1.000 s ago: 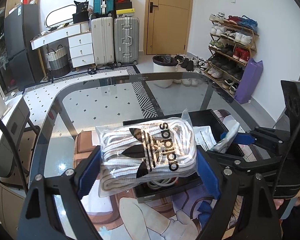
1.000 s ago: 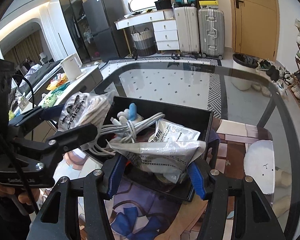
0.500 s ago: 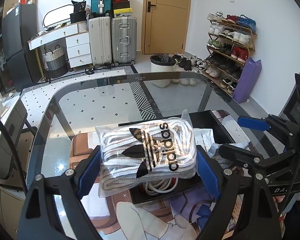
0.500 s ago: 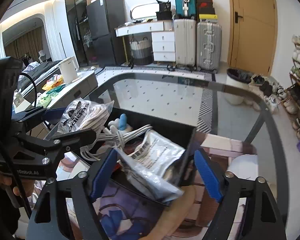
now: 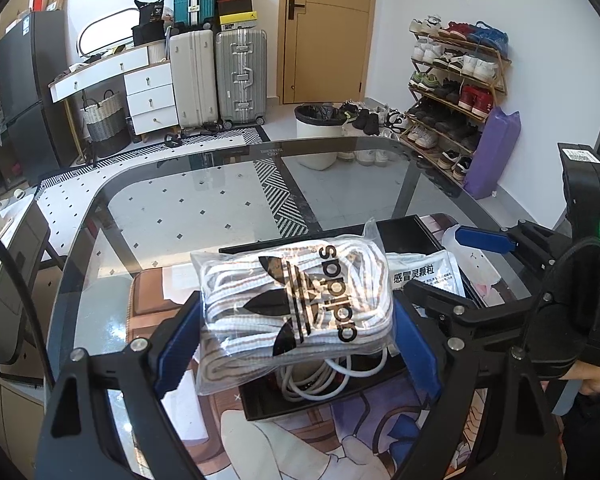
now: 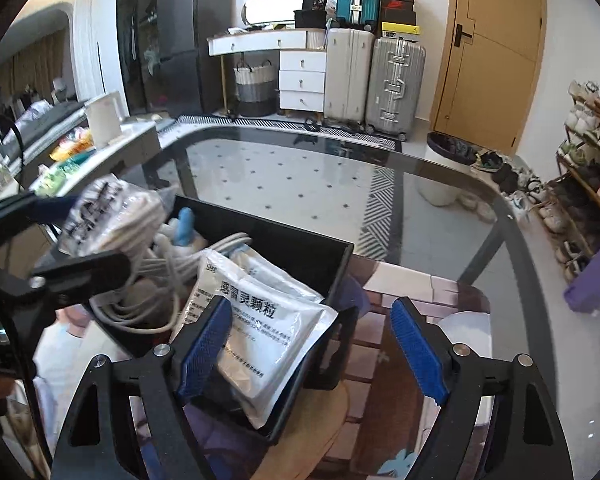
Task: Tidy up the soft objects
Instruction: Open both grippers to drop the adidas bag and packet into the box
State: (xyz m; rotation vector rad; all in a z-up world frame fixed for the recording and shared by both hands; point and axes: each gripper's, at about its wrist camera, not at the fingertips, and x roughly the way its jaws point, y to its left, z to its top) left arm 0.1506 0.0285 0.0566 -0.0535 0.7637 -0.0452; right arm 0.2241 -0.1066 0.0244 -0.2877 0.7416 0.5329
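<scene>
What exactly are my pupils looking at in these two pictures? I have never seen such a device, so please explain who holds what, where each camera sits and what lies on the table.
There is no robot here. A person holds a hand-held gripper in each hand, a black clamp with two blue-padded fingers, and a fisheye camera on each looks forward along those fingers.

The left camera shows the left hand-held gripper clamped on a clear Adidas bag of white laces, held above a black tray. The right hand-held gripper shows at that picture's right edge.

The right camera shows the right hand-held gripper open and holding nothing. One of its fingers is beside a white sachet printed with Chinese text, which lies in the tray beside coiled white cables.

The tray stands on a printed mat on a glass table.
</scene>
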